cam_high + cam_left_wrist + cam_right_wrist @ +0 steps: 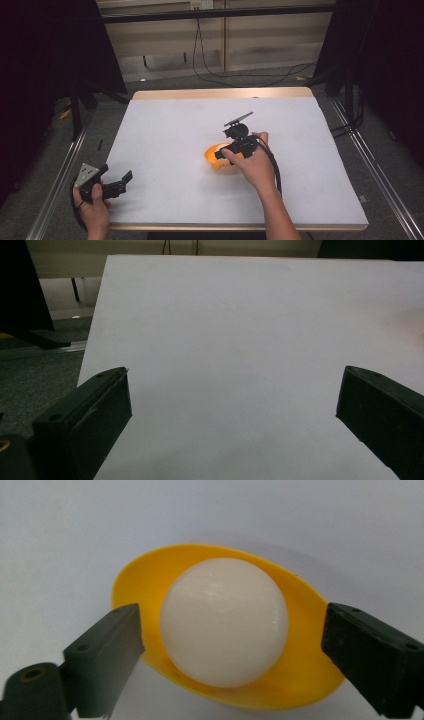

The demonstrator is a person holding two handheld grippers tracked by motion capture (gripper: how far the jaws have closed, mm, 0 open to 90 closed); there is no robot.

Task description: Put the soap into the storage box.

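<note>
On the white desk (165, 130), a yellow bowl (300, 675) sits a little right of the middle, and a white ball (225, 620) rests inside it, taking up most of the hollow. The right gripper (232, 655) hangs over the bowl, its jaws released and standing on either side of the ball with a clear gap on each flank, so neither pad touches the ball; the near rim of the bowl runs between them. From the high view the right hand (257, 167) holds that gripper above the bowl, covering part of it, with the cable trailing back along the forearm. The left gripper (117, 185) rests near the front left corner of the desk, well apart from the bowl, in the left hand (92, 210); its jaws are spread wide with bare desk surface between them.
</note>
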